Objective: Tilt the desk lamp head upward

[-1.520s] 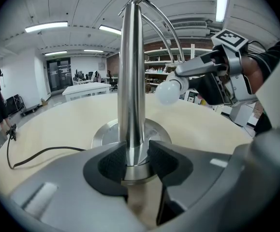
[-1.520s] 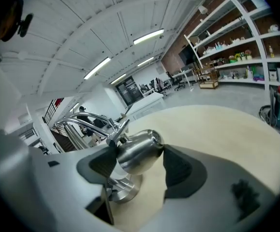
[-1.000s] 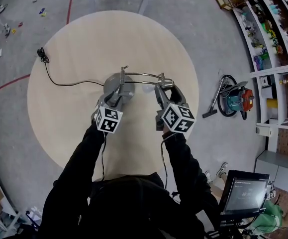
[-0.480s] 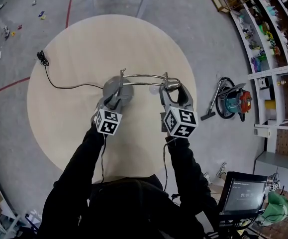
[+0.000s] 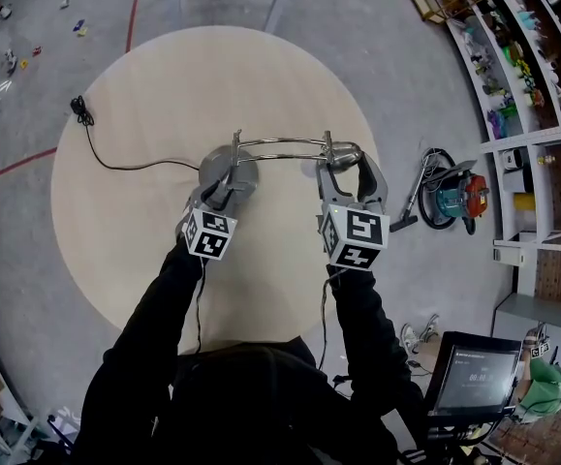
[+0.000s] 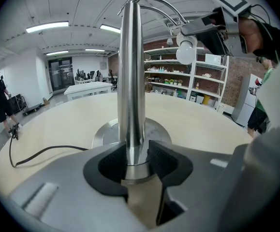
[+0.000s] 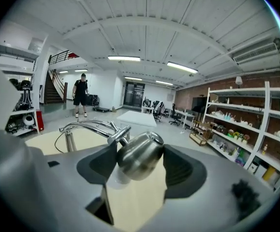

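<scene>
Chrome lamp head (image 7: 140, 151) is sitting clamped in the right gripper (image 7: 140, 167), high over the table (image 5: 154, 85). The left gripper (image 6: 132, 159) is pinching the post (image 6: 130, 71) near its base, bracing it. The tilt seems under way, and the next move is calling for more upward rotation.

Round pale wooden table (image 5: 164, 95), lamp base (image 5: 218, 164), black cord (image 5: 115, 160)
</scene>
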`<state>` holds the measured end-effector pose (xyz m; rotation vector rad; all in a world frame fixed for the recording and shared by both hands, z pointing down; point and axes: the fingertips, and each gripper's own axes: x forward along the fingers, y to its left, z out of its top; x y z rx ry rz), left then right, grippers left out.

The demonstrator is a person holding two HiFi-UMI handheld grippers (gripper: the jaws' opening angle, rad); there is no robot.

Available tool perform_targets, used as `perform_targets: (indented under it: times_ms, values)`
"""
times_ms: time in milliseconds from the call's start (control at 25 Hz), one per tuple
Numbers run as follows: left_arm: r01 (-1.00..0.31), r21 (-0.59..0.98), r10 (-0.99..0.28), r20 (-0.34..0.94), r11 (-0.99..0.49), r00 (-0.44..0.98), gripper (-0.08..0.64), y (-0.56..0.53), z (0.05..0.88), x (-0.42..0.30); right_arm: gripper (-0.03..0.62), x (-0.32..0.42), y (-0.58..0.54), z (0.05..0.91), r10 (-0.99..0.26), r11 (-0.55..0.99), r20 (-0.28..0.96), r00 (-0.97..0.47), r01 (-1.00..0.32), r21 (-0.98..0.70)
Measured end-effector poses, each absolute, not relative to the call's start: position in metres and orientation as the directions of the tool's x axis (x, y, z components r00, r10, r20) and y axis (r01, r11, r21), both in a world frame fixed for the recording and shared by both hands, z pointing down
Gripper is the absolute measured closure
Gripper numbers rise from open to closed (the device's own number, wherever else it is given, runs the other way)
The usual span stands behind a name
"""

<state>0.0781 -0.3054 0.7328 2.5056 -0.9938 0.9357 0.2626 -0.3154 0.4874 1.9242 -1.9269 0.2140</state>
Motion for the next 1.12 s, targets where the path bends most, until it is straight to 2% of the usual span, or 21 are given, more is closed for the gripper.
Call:
perform_targets:
  times_ms: [240,360,480,680,920,1120]
  values:
    - [-0.677,0.020,-0.476,0.696,-0.736,0.538,0.405,-0.302,0.737,0.079,0.278,0.263,-0.317,0.488,-0.915,0.058,0.401,0.031,-0.977,0.206]
    - [-0.669,0.009,-0.475,0.697,-0.743,0.537,0.358,-0.299,0.732,0.073,0.278,0.265,-0.319,0.490,-0.914,0.061,0.405,0.029,-0.977,0.206]
    - [-0.702,0.020,-0.527,0.645,-0.712,0.553,0.357,-0.305,0.708,0.065,0.278,0.267,-0.318,0.489,-0.912,0.061,0.408,0.028,-0.977,0.204]
    - [-0.677,-0.062,-0.598,0.534,-0.733,0.598,0.357,-0.313,0.647,0.056,0.278,0.264,-0.316,0.489,-0.901,0.062,0.432,0.032,-0.978,0.200]
    - [-0.675,0.031,-0.603,0.422,-0.737,0.677,0.357,-0.340,0.570,0.067,0.278,0.273,-0.322,0.490,-0.901,0.058,0.432,0.035,-0.978,0.201]
    - [-0.642,-0.007,-0.580,0.436,-0.767,0.688,0.357,-0.343,0.568,0.073,0.278,0.256,-0.321,0.490,-0.891,0.060,0.452,0.042,-0.976,0.209]
